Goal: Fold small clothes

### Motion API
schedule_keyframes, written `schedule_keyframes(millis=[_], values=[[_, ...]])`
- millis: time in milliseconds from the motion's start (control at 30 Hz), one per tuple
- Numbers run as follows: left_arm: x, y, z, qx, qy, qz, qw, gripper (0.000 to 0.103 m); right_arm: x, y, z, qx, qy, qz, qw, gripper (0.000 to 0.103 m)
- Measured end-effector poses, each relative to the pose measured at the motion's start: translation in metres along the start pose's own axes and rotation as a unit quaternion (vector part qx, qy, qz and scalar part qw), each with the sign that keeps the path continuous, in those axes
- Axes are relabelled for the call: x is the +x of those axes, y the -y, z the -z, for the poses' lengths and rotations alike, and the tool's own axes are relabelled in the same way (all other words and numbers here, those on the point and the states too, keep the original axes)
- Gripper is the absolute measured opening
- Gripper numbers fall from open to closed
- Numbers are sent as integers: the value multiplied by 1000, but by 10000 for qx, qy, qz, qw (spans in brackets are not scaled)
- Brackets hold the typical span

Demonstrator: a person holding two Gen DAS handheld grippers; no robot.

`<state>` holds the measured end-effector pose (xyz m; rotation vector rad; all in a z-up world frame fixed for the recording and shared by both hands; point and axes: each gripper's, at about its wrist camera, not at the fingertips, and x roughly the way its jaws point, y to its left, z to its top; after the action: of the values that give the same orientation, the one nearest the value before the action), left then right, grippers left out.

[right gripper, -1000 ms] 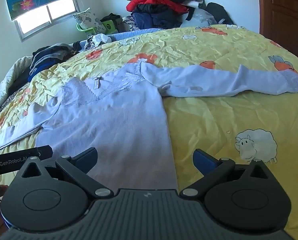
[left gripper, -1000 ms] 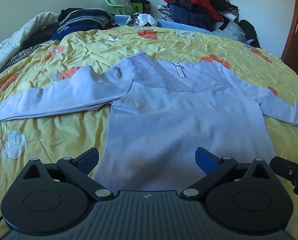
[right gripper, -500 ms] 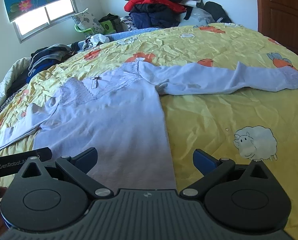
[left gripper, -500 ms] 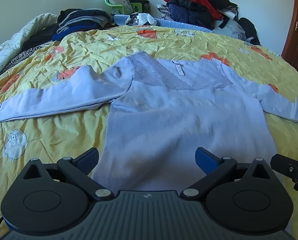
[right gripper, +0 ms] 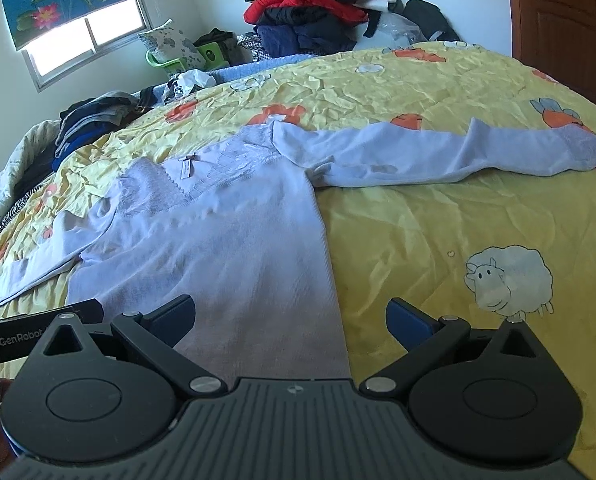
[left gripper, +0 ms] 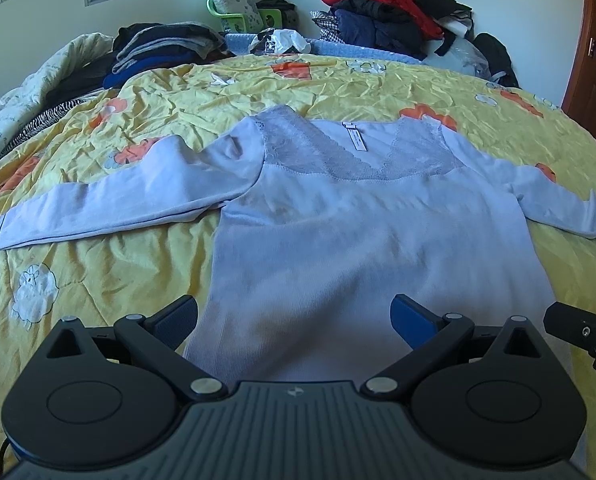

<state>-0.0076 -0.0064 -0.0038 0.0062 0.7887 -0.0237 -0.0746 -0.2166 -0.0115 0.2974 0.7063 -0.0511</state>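
Note:
A pale lilac long-sleeved top (left gripper: 362, 240) with a lace neckline lies flat and face up on the yellow bedspread (left gripper: 98, 264), both sleeves spread out to the sides. My left gripper (left gripper: 294, 316) is open and empty, hovering over the hem at the top's left bottom part. My right gripper (right gripper: 290, 316) is open and empty over the hem's right bottom corner; the top (right gripper: 226, 240) and its right sleeve (right gripper: 438, 152) show in its view. Each gripper's side shows at the edge of the other's view.
Piles of clothes (left gripper: 386, 8) lie at the far end of the bed and a folded stack (left gripper: 166, 48) at the far left. A green chair (left gripper: 234, 12) stands by the window. A wooden door (right gripper: 562, 20) is at the right.
Both grippers have drifted slightly back and lower toward the hem; the top looks a little farther away. Jaws stay open. The top has not moved.

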Motion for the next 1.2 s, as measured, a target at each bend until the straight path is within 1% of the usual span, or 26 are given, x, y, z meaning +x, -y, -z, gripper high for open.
schedule_keyframes(millis=[533,933,1100,1200], values=[[0,6,0,95,-8,2,10000,103,5,4,2,24,-13,20,10000,102],[2,11,-1,173,-21,0,9998,103,4,12,2,-25,154,17,9999,102],[3,16,0,246,-5,8,9997,103,4,16,4,-194,284,-43,9994,103],[5,21,-1,288,14,7,9996,103,6,18,3,-257,327,-150,9990,102]])
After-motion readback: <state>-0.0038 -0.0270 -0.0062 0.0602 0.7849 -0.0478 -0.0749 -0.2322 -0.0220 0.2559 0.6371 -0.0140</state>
